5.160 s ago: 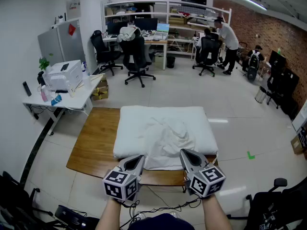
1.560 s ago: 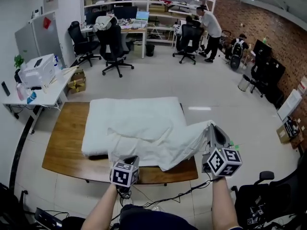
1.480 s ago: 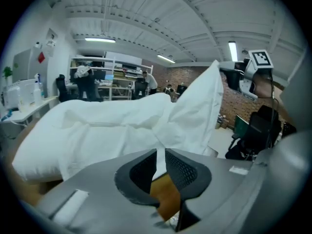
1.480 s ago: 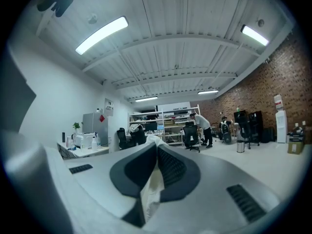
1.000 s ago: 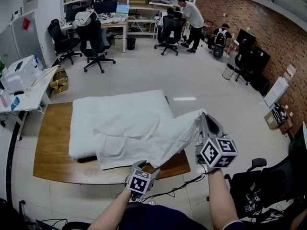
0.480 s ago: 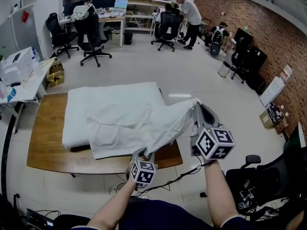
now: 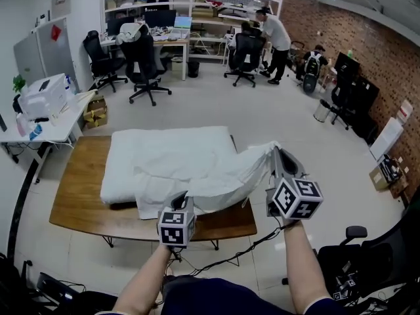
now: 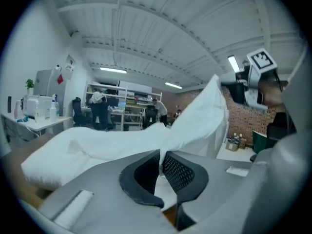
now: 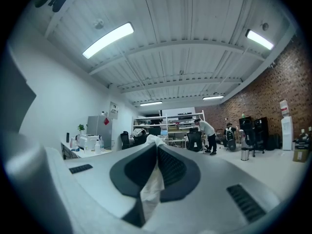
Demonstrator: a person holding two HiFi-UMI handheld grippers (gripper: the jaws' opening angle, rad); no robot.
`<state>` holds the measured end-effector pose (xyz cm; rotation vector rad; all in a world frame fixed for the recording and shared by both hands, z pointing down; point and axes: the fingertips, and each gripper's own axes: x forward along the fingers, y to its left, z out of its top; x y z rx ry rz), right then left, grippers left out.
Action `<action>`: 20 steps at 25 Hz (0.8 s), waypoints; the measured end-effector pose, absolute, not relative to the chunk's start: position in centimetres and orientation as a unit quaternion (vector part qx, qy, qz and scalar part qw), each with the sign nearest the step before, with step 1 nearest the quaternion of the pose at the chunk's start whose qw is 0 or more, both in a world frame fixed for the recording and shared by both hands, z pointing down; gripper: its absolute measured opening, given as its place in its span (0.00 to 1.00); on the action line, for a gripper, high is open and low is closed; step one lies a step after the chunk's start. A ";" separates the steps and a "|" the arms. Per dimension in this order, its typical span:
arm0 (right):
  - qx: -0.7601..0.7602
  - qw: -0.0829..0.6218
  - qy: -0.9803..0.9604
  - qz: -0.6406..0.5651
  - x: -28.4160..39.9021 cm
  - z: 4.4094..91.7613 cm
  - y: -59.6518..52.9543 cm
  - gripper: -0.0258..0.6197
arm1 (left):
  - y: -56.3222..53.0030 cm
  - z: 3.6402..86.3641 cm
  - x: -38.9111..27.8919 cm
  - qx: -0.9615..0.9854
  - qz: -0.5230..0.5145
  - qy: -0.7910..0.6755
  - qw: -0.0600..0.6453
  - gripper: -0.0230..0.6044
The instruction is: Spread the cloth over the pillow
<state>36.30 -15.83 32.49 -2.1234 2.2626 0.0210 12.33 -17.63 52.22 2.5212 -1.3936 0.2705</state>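
I'm looking at a person standing at the near long side of the wooden table (image 7: 79, 195) with 1 gripper in each hand. The big white pillow (image 7: 164, 151) lies flat on the tabletop and takes up most of it. The cloth (image 7: 216, 176), white too, is rumpled over the near right part of the pillow, while the far and left parts of the pillow are bare. From there the cloth climbs off the pillow toward the right gripper (image 7: 276, 156), which is raised just past the table's right end and over the floor. Its jaws are pressed together on a corner of the cloth, and a short tail of fabric hangs down below the pads in the right gripper view. The left gripper (image 7: 180, 199) sits lower, at the table's near edge, well apart from the other. Its jaws have just been closing and are now clamped on the cloth's near hem, with the fabric running out from between the pads and sweeping up toward the other gripper. Between the 2 grippers the cloth hangs as a sloping, sagging sheet. Farther back there are black office chairs (image 7: 146, 58), a person standing by the desks (image 7: 275, 35), and a printer (image 7: 46, 96) on a white side table at the left.
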 end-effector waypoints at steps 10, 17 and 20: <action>-0.678 0.014 0.732 0.061 37.1 27.4 -17.7 0.08 | -24.0 32.9 3.2 0.837 0.027 -0.546 -0.003 0.06; -0.669 0.025 0.732 0.126 36.9 19.7 -18.9 0.08 | -25.5 20.1 1.5 0.842 -0.018 -0.537 -0.056 0.06; -0.663 0.023 0.734 0.143 36.3 16.7 -19.9 0.08 | -26.9 16.7 0.6 0.847 -0.039 -0.529 -0.042 0.06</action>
